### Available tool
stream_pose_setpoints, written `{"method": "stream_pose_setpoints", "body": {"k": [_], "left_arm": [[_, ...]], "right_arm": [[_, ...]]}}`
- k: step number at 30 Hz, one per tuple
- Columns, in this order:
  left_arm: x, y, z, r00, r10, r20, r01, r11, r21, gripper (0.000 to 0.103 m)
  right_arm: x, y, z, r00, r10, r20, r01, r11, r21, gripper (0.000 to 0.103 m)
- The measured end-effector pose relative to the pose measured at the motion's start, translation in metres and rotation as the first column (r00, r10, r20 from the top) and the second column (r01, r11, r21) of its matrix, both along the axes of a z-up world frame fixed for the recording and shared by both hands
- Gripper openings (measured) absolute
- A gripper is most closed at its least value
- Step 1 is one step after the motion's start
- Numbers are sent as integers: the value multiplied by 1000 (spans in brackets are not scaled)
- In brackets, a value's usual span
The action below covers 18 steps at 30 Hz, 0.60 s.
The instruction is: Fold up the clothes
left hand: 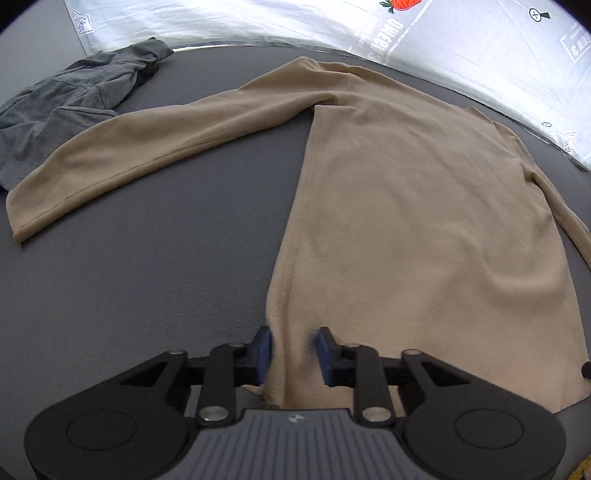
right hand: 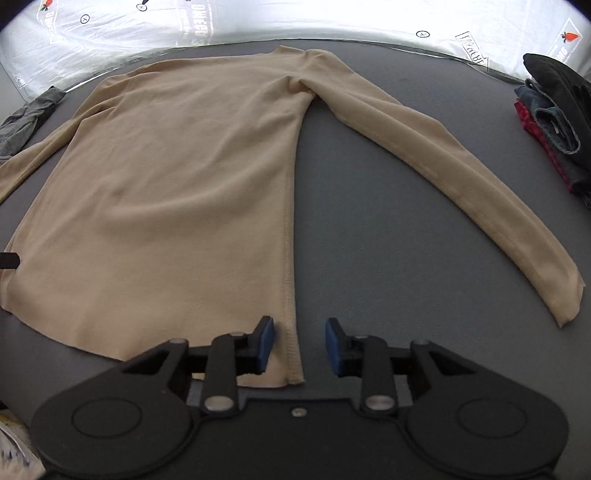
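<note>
A tan long-sleeved shirt (left hand: pixel 406 221) lies flat on the dark grey table (left hand: pixel 147 277), with its sleeves spread out to both sides. My left gripper (left hand: pixel 294 350) is at the shirt's near left hem corner. Its blue pads stand apart, and a ridge of tan cloth rises between them without being pinched. In the right wrist view the same shirt (right hand: pixel 166 184) fills the left half. My right gripper (right hand: pixel 299 343) is open over the near right hem corner. The side seam runs between its pads, and the right pad is over bare table.
A crumpled grey garment (left hand: pixel 66 107) lies at the far left of the table, also visible in the right wrist view (right hand: pixel 26 114). A stack of folded dark, blue and red clothes (right hand: pixel 554 122) sits at the far right. A white printed sheet (right hand: pixel 295 22) borders the table's far edge.
</note>
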<state>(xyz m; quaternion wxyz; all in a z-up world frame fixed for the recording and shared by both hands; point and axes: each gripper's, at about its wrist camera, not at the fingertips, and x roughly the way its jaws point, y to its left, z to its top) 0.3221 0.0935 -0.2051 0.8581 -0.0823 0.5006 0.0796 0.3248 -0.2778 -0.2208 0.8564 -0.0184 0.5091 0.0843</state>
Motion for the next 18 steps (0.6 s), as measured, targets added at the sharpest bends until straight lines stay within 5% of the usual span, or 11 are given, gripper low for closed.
{"method": "stream_pose_setpoints", "body": {"k": [5,8,11,13,14,18], "left_arm": [[-19,3,24,998,36,47,-35,999,-24,5],[-24,-4,18,999,51,11,-51,996,67,7],[-28,-5,14,998,61,-23,-59,997,56,14],[-35,-9,22,997,67,24,-68,997,25,31],[-39,-12,27,997,65,48,-66,998,18,35],[-45,-38,36,996,47,75,-51,997,56,40]], "right_arm": [[-10,-8,21,998,-14,53,11,999,51,3],[-12,-15,24,999,-22,48,20,999,48,4],[-11,-20,17,999,-28,38,28,1000,-10,7],[-18,-46,27,989,-117,94,114,993,31,28],[-21,-63,31,975,-185,124,179,982,57,50],[-17,-147,27,857,-485,173,469,874,125,54]]}}
